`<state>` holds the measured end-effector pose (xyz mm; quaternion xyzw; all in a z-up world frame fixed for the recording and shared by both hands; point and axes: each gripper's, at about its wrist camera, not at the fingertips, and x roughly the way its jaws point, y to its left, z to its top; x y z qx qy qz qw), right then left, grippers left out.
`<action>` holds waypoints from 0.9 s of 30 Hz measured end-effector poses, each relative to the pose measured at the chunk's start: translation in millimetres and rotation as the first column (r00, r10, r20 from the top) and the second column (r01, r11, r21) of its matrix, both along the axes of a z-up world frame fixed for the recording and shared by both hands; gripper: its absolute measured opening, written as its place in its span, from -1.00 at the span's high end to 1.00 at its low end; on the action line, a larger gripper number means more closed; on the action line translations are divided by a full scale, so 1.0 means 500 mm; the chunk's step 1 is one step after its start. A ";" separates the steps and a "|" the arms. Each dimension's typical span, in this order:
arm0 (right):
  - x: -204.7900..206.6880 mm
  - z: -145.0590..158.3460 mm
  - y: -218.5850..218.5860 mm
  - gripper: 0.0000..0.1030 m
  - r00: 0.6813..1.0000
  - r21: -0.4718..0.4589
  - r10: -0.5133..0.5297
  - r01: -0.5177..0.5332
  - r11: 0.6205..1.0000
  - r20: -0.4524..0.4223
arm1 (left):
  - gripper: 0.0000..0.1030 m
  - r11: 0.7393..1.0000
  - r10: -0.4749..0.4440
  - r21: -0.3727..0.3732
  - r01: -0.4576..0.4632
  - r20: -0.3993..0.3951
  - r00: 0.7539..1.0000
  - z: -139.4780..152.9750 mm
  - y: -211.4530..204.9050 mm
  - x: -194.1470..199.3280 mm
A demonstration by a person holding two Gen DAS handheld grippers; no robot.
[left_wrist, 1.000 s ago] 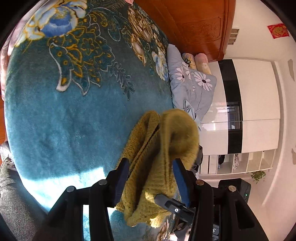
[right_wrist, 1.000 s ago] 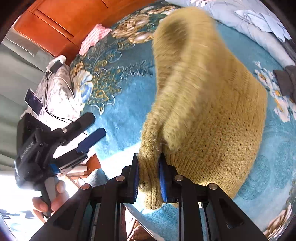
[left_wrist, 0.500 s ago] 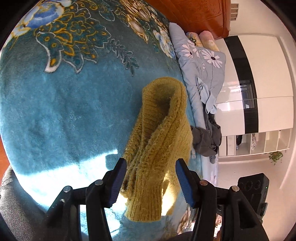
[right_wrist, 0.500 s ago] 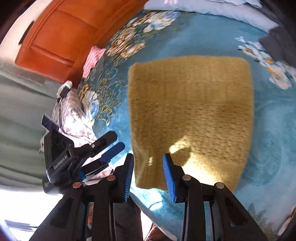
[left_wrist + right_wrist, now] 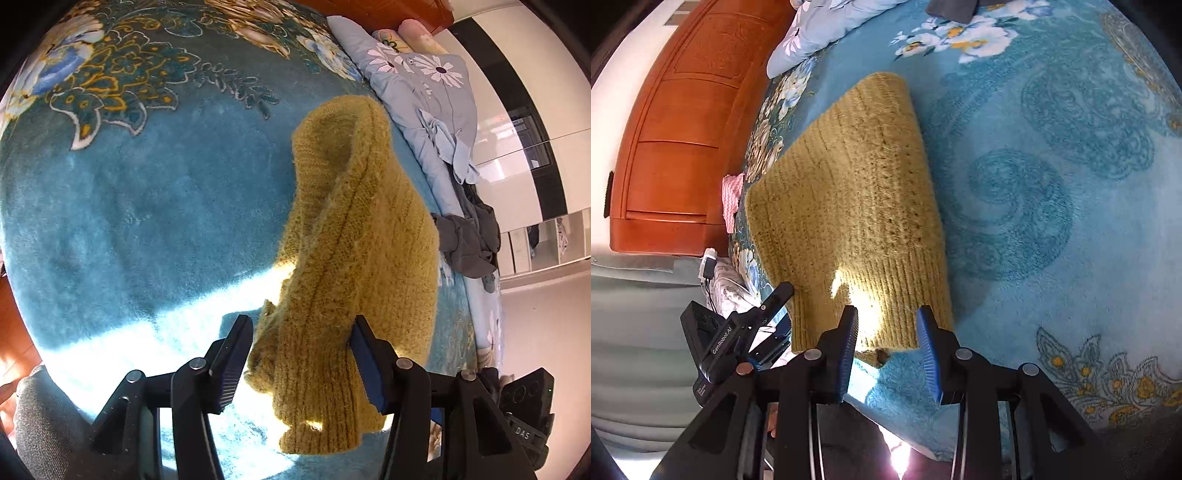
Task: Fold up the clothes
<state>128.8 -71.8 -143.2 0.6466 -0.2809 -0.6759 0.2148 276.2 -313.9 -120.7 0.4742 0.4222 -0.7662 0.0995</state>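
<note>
The left gripper (image 5: 301,354) is spread wide with the near end of the yellow knit sweater (image 5: 354,258) lying loose between its fingers, not squeezed. The right gripper (image 5: 886,339) is spread wide too and holds nothing, with the sweater's ribbed edge just in front of its tips. The sweater lies folded on the blue flowered blanket (image 5: 1052,184) of the bed, and farther away sit a gray-blue daisy pillow (image 5: 424,85) and a dark gray cloth (image 5: 469,240).

Teal floral blanket (image 5: 129,206), grey pillow (image 5: 424,85), wooden headboard (image 5: 676,147)
</note>
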 end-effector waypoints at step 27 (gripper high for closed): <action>0.024 -0.099 -0.032 0.21 0.986 -0.057 -0.137 0.132 0.990 -0.097 | -0.10 0.989 0.108 0.131 -0.074 -0.280 0.954 0.112 -0.076 0.017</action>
